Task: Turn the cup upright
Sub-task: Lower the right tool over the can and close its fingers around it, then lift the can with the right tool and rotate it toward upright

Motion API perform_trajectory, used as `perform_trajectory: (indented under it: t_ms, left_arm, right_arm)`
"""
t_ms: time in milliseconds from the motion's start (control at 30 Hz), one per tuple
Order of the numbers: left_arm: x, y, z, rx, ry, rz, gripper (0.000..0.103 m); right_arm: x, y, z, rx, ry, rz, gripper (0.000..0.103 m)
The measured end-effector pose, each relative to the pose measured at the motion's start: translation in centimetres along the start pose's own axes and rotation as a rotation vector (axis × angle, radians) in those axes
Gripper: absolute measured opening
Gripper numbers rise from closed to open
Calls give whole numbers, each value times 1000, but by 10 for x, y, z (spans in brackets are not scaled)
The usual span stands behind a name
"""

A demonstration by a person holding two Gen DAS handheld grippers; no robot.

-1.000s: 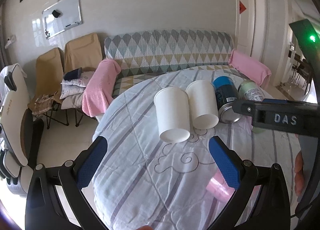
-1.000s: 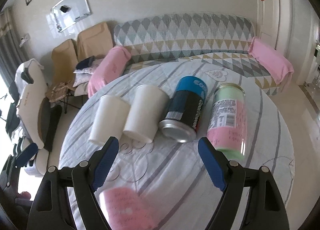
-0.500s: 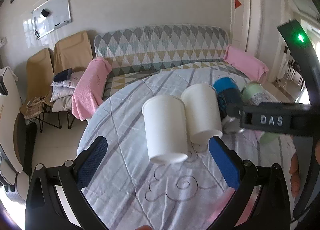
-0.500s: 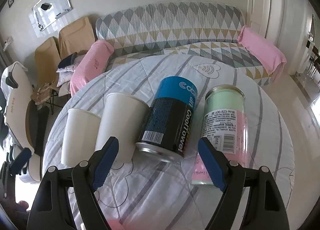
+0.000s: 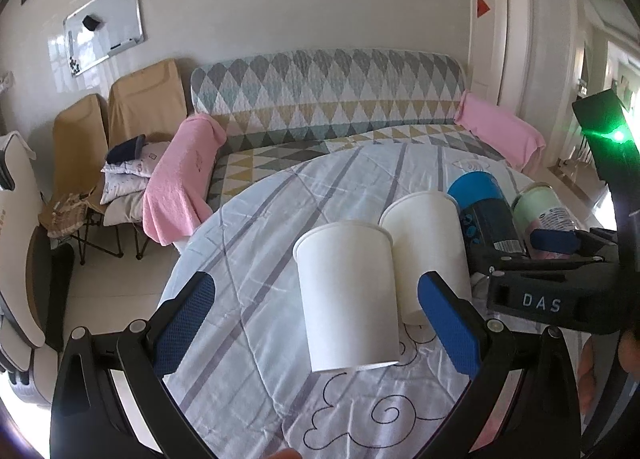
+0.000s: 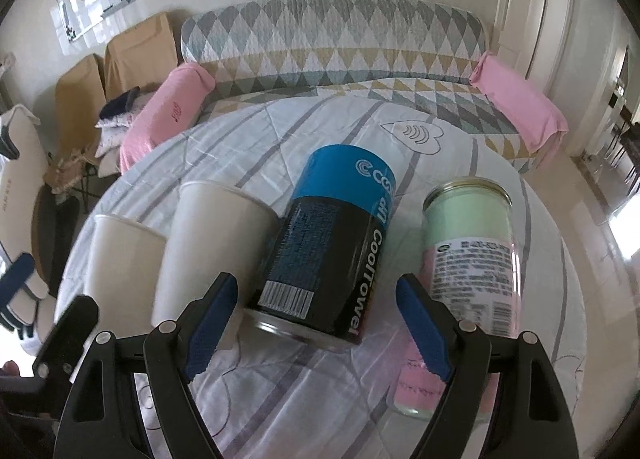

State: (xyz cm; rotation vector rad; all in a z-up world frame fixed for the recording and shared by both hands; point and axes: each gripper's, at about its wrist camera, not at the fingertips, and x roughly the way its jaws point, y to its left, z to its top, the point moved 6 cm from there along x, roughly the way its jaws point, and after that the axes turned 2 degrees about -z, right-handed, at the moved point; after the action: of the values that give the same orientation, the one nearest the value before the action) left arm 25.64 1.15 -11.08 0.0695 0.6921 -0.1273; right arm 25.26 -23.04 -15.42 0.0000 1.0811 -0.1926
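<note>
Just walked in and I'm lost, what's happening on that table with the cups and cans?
A person holds a gripper in each hand over four containers standing upside down in a row on the table. The left gripper is open around the outermost white paper cup. The right gripper is open around the blue-and-black can. Nothing is gripped or flipped yet.

Bright daylight, right-side glare, fisheye-warped edges

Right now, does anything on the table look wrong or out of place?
Yes. All four containers stand upside down in a row: two white paper cups, the blue-and-black CoolTowel can and the glass jar. Nothing looks spilled or damaged.
</note>
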Motion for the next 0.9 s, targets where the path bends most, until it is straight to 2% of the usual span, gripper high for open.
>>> perform_trajectory:
  t_ms: [333, 500, 900]
  left_arm:
    - [6, -1, -1, 4, 9, -17, 103]
    - [3, -4, -3, -1, 10, -32, 103]
    - [-1, -9, -5, 12, 13, -12, 103]
  right_arm:
    - [7, 4, 1, -36, 11, -8, 82]
    - [3, 4, -1, -47, 13, 18, 71]
    - [10, 11, -1, -89, 46, -4, 73]
